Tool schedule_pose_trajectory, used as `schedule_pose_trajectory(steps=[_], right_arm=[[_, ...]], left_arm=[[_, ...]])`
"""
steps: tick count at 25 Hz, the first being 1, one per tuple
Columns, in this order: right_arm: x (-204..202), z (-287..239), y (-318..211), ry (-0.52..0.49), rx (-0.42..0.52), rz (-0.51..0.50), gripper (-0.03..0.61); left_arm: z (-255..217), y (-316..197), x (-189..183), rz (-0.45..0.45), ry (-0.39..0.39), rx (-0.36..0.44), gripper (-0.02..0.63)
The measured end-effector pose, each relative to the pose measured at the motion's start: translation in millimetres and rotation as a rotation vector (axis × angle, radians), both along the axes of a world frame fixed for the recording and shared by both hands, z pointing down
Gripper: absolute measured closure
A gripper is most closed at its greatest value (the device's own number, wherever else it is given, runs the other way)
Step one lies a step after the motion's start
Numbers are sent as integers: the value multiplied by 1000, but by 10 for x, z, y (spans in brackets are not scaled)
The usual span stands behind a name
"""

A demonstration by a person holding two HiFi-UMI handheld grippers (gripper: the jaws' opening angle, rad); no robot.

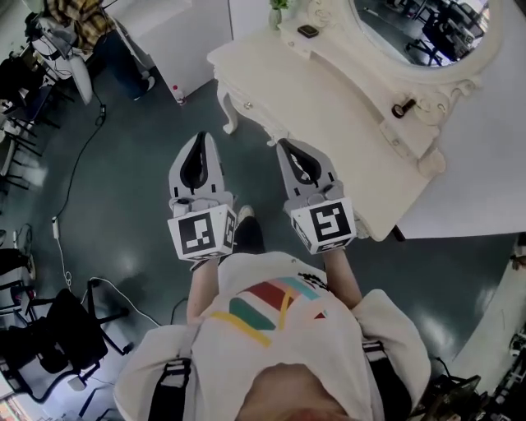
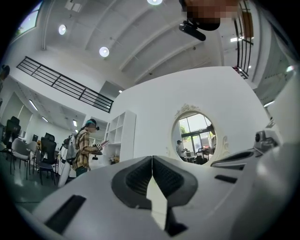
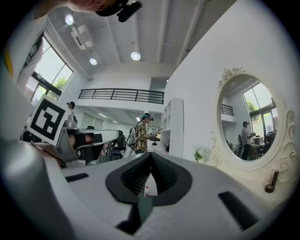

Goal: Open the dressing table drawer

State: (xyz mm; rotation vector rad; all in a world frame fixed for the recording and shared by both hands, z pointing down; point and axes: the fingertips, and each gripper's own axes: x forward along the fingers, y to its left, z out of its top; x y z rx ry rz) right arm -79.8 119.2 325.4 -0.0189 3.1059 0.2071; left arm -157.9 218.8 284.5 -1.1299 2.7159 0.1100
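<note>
Closed on nothing, left hand-held gripper (image 1: 202, 138) and right hand-held gripper (image 1: 285, 146) hung near the dressing table (image 1: 329, 107) drawer (image 1: 243, 100), where jaws left together would likely knock its knob (image 1: 248, 105), not grip it.

An open-plan lab hall is suggested by office chairs (image 1: 57, 333), a trailing floor cable (image 1: 78, 164) and a mezzanine railing (image 3: 122, 95).

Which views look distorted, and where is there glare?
Both gripper views: strong fisheye with dark rounded corners, the oval mirror stretched; ceiling lamps glare white. Head view: sharp, mildly curved, a soft sheen on the dark floor. Left gripper view: a mosaic patch at the top.
</note>
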Motion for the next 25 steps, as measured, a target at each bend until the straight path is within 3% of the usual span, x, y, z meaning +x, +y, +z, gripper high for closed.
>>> schedule_pose_trajectory(steps=[6,12,25], right_arm=[[-971,-175,-232,-4,-36,38,578],[-1570,-288,-376,-6,-32,73,578],[-2181,-307,-661,-22,-87,50,578]], left_arm=[[-194,-264,-969,47,5,-10,607],[-294,-410,-1654,72,38,1,606],[-124,-849,-2011,100,46,-13,606]])
